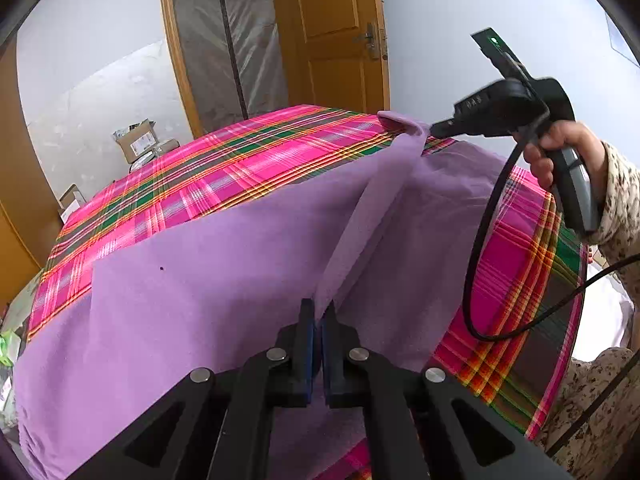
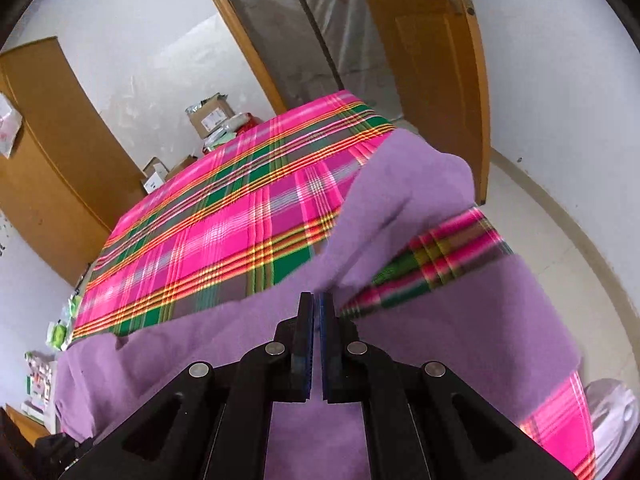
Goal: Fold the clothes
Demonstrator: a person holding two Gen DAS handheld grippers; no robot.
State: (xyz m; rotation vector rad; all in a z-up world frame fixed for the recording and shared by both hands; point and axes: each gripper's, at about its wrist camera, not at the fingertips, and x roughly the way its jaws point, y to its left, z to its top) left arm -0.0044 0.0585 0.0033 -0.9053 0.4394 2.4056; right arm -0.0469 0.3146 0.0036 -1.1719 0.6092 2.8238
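- Both claws are clenched on the big soft purple cloth [image 1: 240, 280]. The black left claw [image 1: 319, 312] with blue pads pinches a raised fold of it near the close edge of the table. The black right claw [image 1: 434, 132] pinches a far corner of the same cloth and lifts it up, so a ridge of cloth runs between the two claws.
- From its own camera, the right claw [image 2: 316, 304] has its blue pads pressed together on the purple cloth, which bunches up just past the tips.
- A hand [image 1: 556, 152] in a spotted sleeve holds the right claw's handle, and a black cable [image 1: 480, 248] hangs from it in a loop.
- Most of the far left side of the table is bare, so there is open room there. On the right the table edge is close, with pale floor [image 2: 560, 280] past it.
- Under the cloth lies a bright pink checked table cover [image 1: 200, 176] with green and yellow stripes.
- Behind the table stand a brown wooden door [image 1: 332, 32], white walls [image 1: 480, 40] and some cardboard boxes [image 1: 136, 140].
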